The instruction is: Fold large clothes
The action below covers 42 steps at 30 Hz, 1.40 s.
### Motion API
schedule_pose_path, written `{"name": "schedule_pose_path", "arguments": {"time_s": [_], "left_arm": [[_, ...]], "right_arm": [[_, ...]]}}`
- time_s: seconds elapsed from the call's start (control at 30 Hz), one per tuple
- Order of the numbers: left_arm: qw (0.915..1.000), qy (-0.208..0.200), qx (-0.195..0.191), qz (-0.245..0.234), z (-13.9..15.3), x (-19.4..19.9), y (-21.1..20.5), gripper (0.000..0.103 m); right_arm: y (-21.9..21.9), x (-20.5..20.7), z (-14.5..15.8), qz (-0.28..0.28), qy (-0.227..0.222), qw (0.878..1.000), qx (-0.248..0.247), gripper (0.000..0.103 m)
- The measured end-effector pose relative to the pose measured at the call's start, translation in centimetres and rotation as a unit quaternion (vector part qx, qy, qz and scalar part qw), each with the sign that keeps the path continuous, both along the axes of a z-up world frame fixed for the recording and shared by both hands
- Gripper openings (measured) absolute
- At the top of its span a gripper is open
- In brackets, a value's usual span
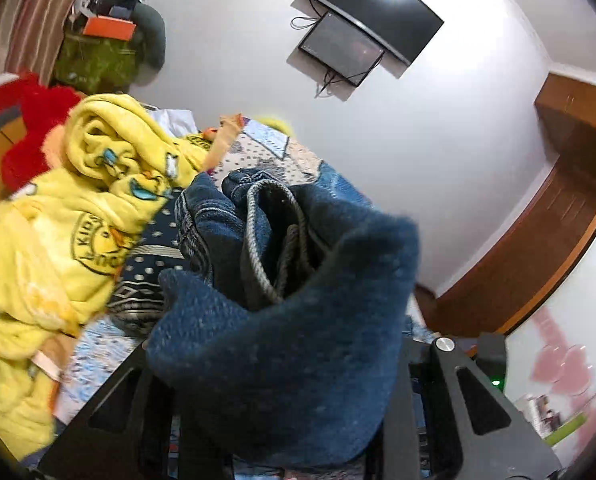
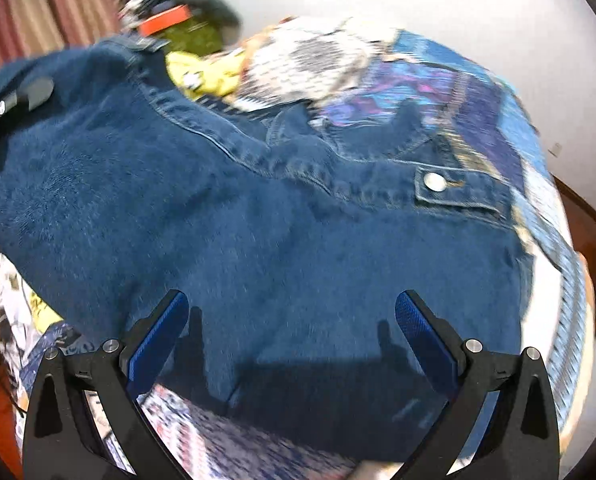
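Note:
A large dark blue denim jacket (image 2: 257,208) lies spread over the patterned bed cover, with a metal snap button (image 2: 435,181) on its pocket flap. My right gripper (image 2: 291,320) is open and empty, its blue pads just above the jacket's near part. My left gripper (image 1: 281,380) is shut on a bunched fold of the same denim jacket (image 1: 289,320) and holds it up; the fabric hides its fingertips. The left gripper's body also shows at the far left of the right wrist view (image 2: 25,96).
A yellow printed fleece garment (image 1: 69,208) lies heaped at the left on the bed cover (image 2: 478,92). A red plush item (image 1: 29,128) and a pile of clutter stand behind it. A wall-mounted TV (image 1: 374,4) and a wooden door frame (image 1: 538,240) lie beyond.

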State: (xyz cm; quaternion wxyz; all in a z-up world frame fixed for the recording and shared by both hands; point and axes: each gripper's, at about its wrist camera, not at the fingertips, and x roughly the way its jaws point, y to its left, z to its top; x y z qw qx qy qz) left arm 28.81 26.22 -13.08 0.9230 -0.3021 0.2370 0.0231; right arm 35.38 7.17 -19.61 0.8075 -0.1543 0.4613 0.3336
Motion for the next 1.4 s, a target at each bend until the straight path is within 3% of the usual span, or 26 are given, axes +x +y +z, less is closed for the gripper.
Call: {"name": "schedule_pose_path", "arguments": {"time_s": [0.17,0.3,0.47,0.67,0.8,0.93,1.03,1.13,1.2,1.27,1.4], "left_arm": [[0.9995,0.032,0.001,0.006,-1.7,1.8,0.3,0.026],[0.9992,0.038,0.012,0.001,-2.4,2.7,-0.6,0.026],[0.9989,0.018,0.027,-0.033,0.0,4.4,-3.9,0.026],[0.9919,0.004,0.047,-0.118,2.2,8.6,-13.2,0.026],[0.9778,0.017,0.086,-0.19,0.5,10.8,-21.3,0.026],[0.9513,0.1,0.154,-0.248,-4.9,11.5,-27.9,0.026],[0.9353,0.135,0.186,-0.269,-7.6,10.6,-29.8,0.026],[0.9267,0.151,0.212,-0.271,-8.3,9.7,-30.1,0.029],[0.9226,0.158,0.222,-0.273,-8.0,9.3,-30.1,0.035],[0.9183,0.17,0.214,-0.286,-7.8,9.2,-29.8,0.061],[0.9082,0.174,0.212,-0.316,-6.5,7.4,-29.7,0.067]], "right_arm": [[3.2,0.6,-4.0,0.024,0.057,0.998,-0.029,0.103],[2.5,0.9,-4.0,0.04,0.07,0.997,-0.02,0.102],[-2.5,0.5,-0.6,-0.013,0.063,0.997,0.039,0.103],[-13.0,-0.6,2.1,-0.128,0.043,0.985,0.11,0.103],[-19.2,-1.7,1.0,-0.196,0.07,0.97,0.128,0.103],[-24.3,-2.9,-0.5,-0.254,0.1,0.95,0.149,0.103],[-27.4,-3.8,-1.3,-0.282,0.109,0.941,0.154,0.103],[-29.4,-4.1,-1.3,-0.295,0.109,0.938,0.147,0.103],[-29.9,-4.3,-0.8,-0.297,0.105,0.938,0.144,0.103],[-30.4,-4.3,-0.2,-0.297,0.097,0.939,0.145,0.103],[-29.9,-4.4,1.9,-0.288,0.067,0.944,0.147,0.103]]}}
